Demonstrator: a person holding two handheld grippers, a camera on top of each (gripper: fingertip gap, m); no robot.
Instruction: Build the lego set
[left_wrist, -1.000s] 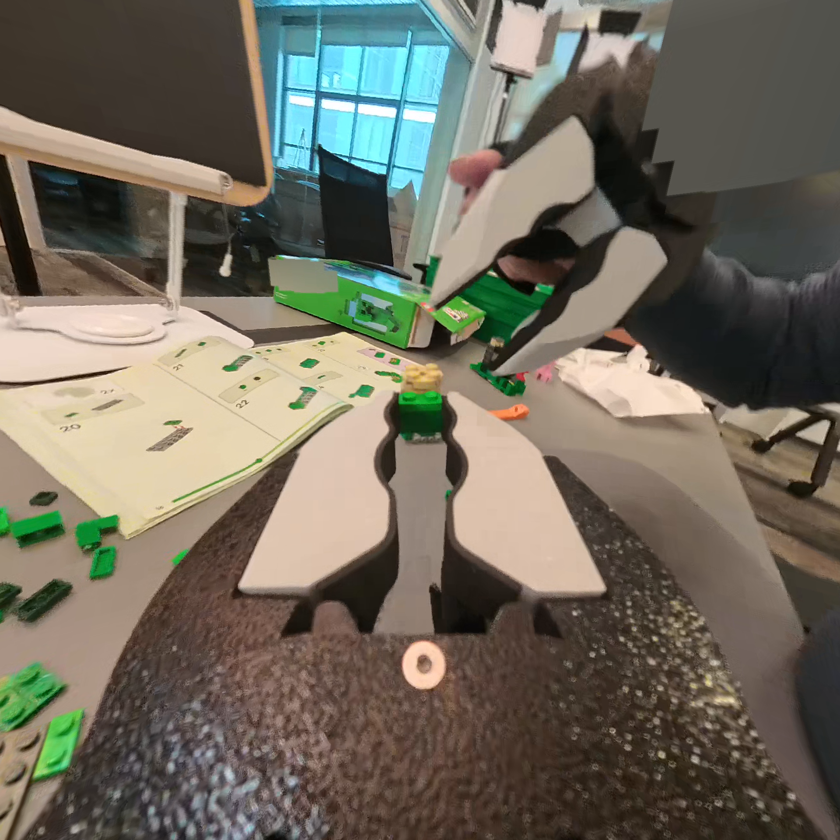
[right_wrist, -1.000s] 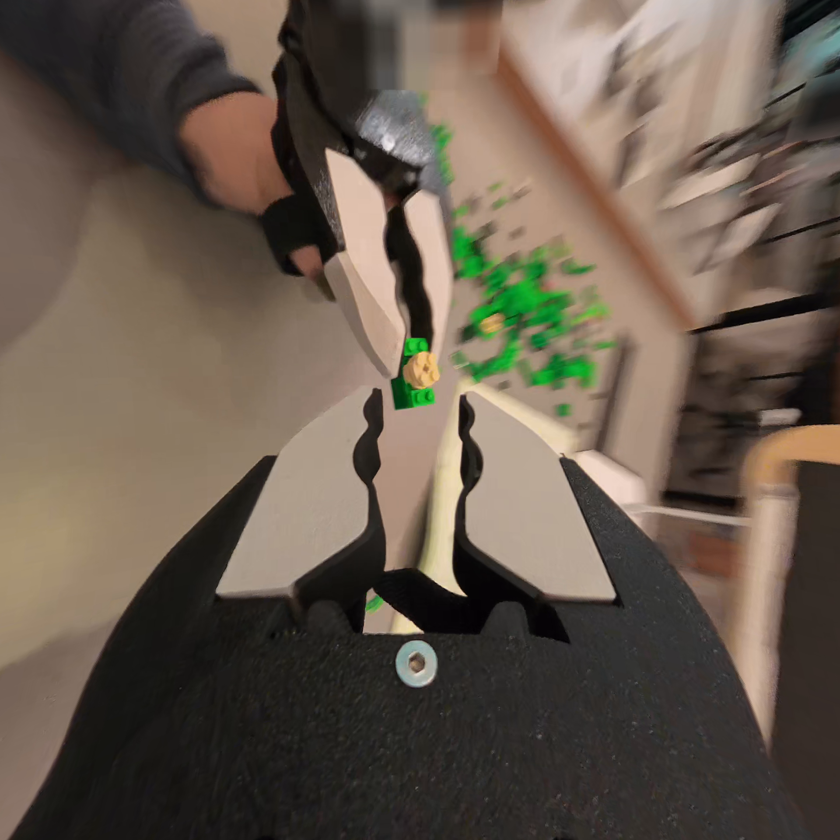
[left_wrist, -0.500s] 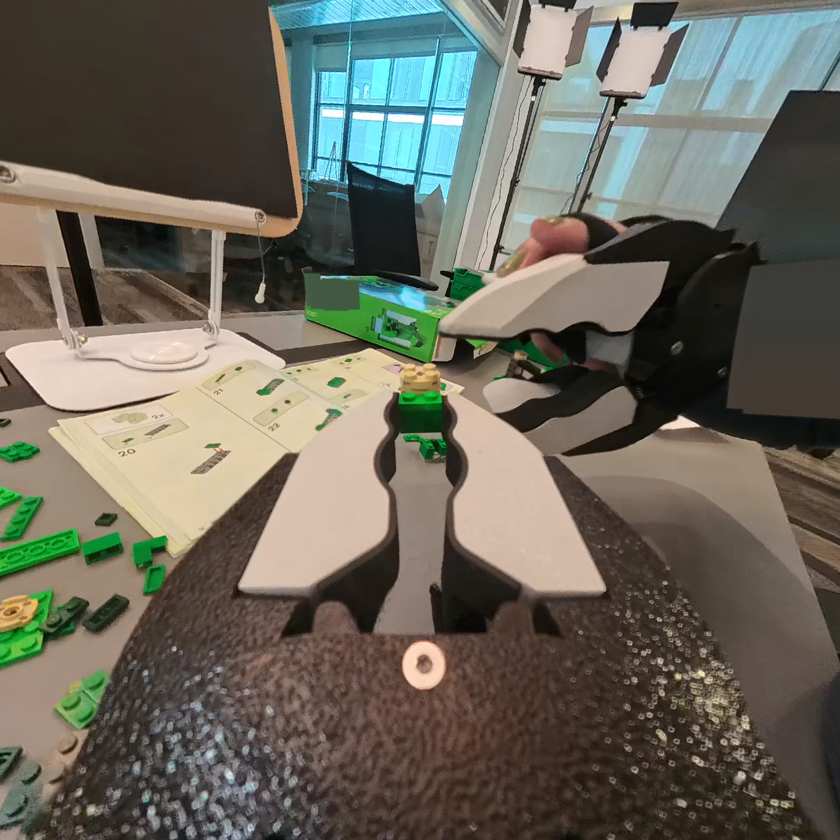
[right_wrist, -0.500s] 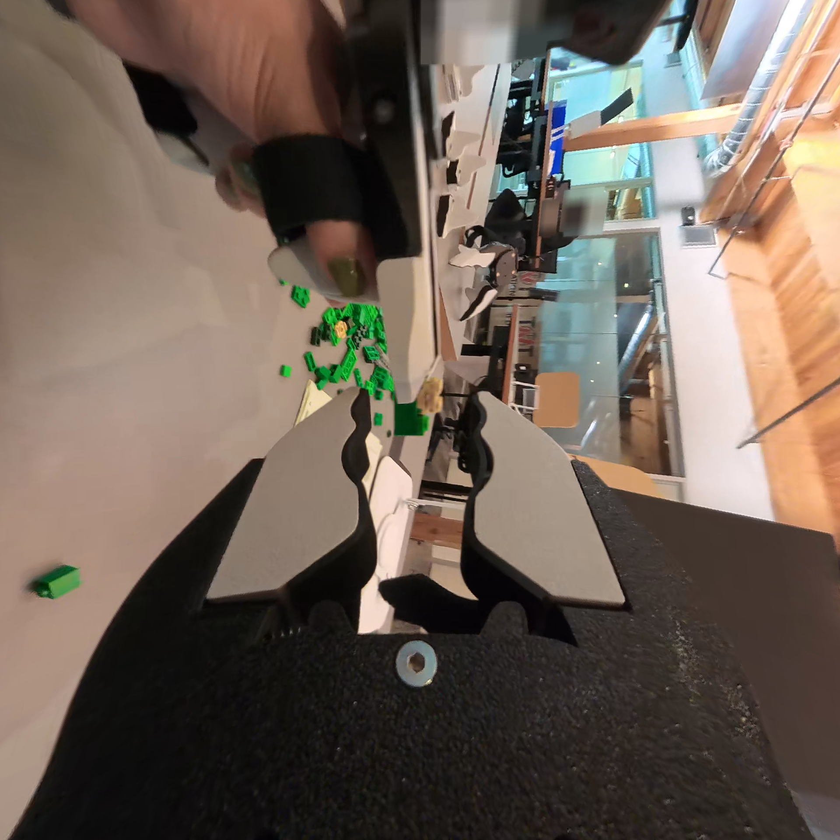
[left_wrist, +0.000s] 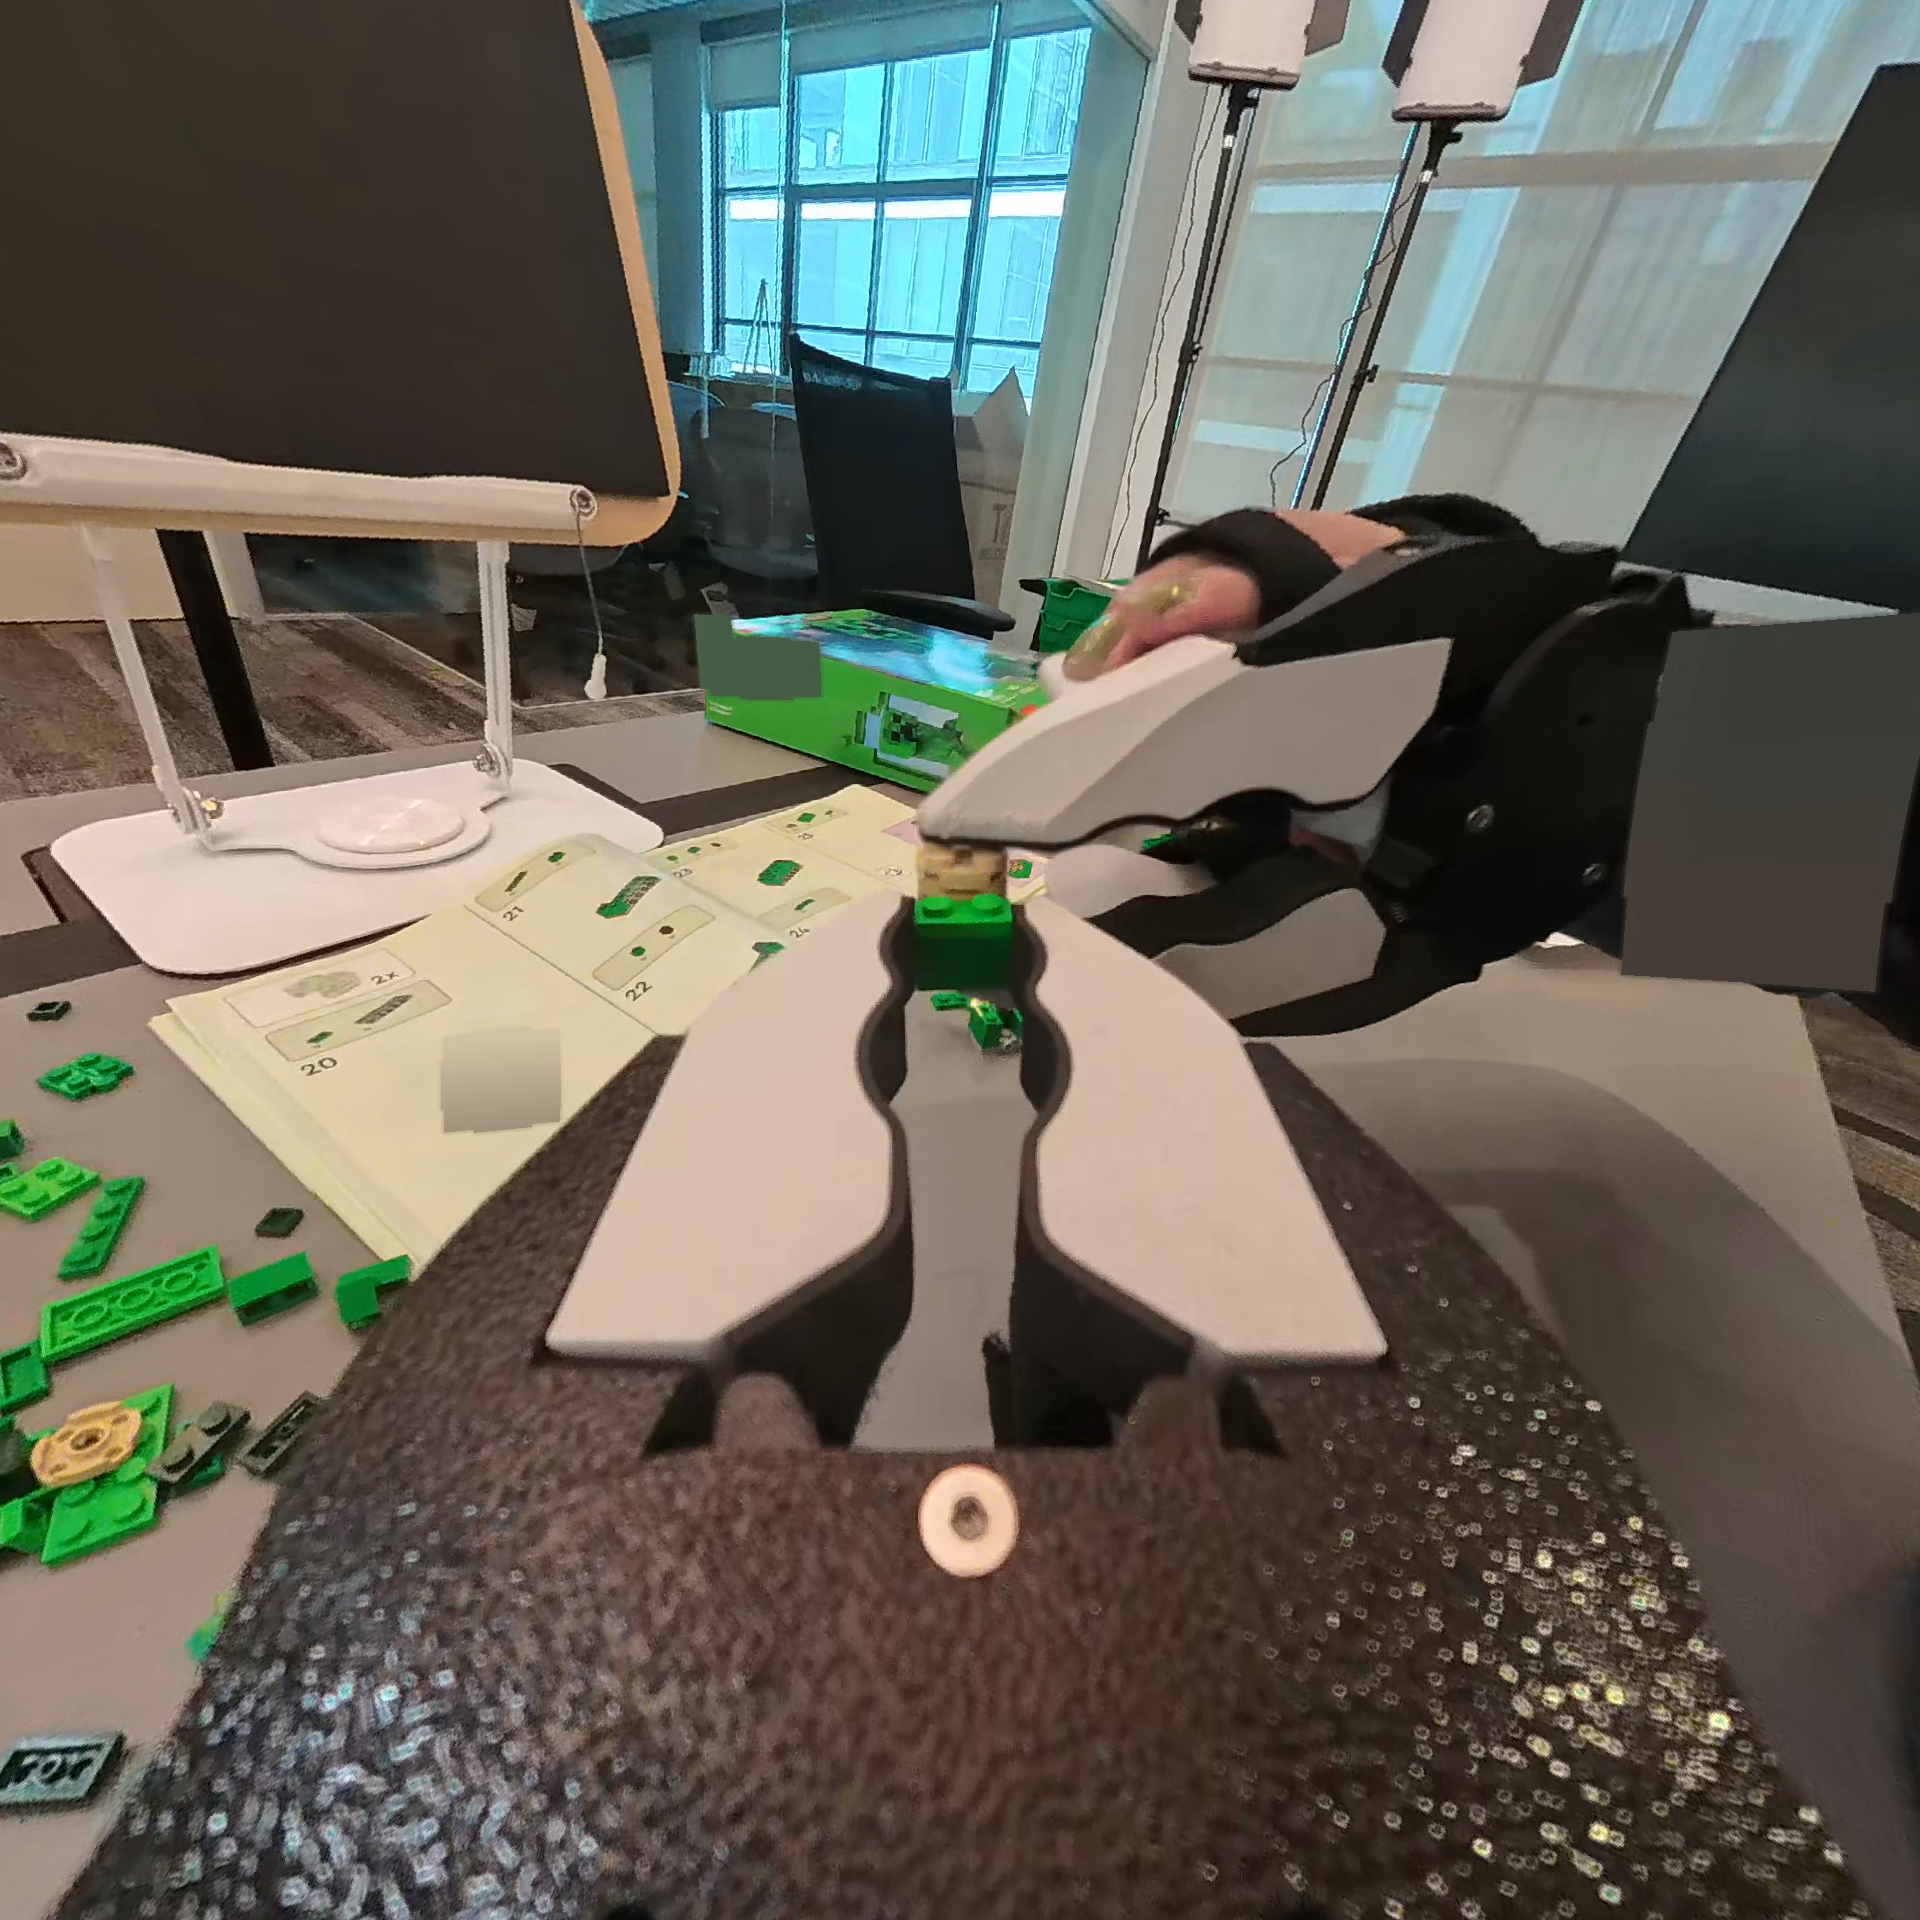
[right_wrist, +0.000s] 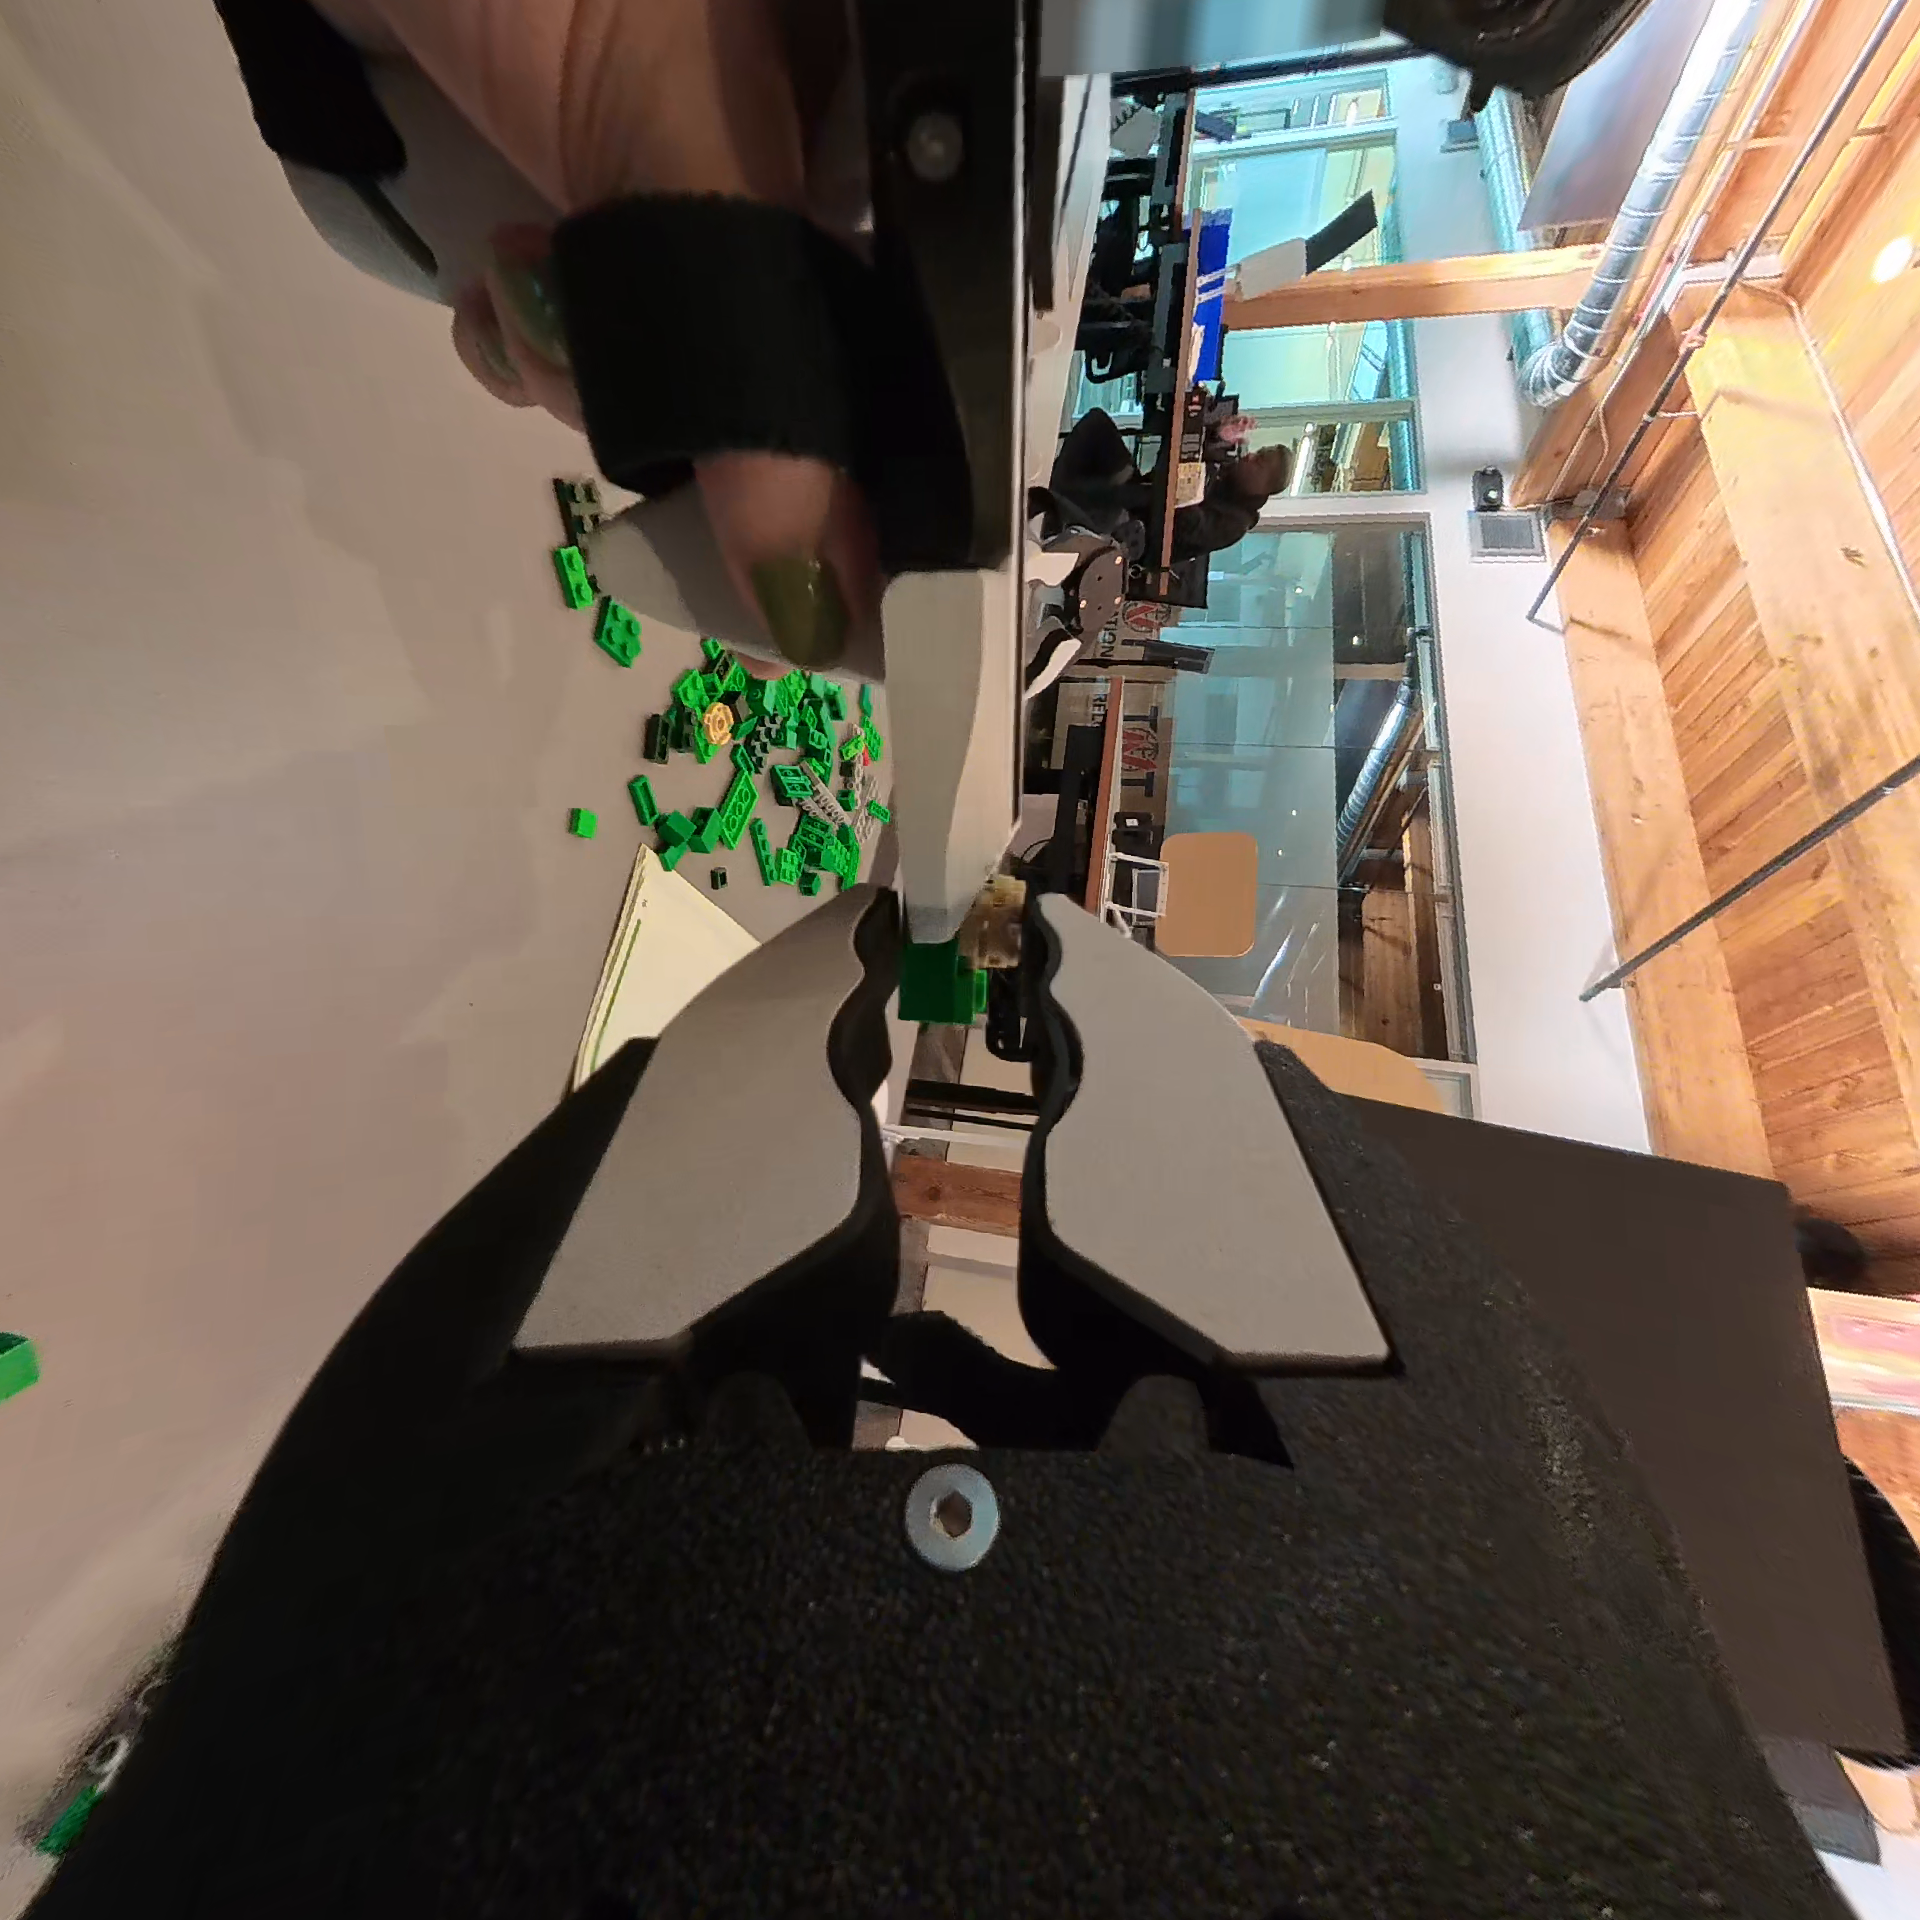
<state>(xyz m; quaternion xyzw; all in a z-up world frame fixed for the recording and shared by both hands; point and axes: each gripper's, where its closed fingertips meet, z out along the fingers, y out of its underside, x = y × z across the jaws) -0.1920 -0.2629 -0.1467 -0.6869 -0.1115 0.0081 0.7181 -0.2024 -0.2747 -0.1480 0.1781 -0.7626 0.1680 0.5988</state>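
My left gripper is shut on a green brick that carries a tan round piece on top. It holds them above the grey table. My right gripper comes in from the right, rolled on its side. Its upper finger rests on the tan piece, and its lower finger reaches in under the brick. In the right wrist view the green brick and the tan piece sit between its tips. The jaws are closed down on the stack. A left finger reaches in from above.
An open instruction booklet lies left of the grippers. Loose green pieces are scattered at the left edge, seen as a pile in the right wrist view. A green box and a white stand with a dark board stand behind. Both grippers' tips are close together, under 4 cm apart.
My right gripper swung in from above, rolled sideways and narrowed its jaws onto the brick and tan piece. My left gripper kept its hold on the green brick.
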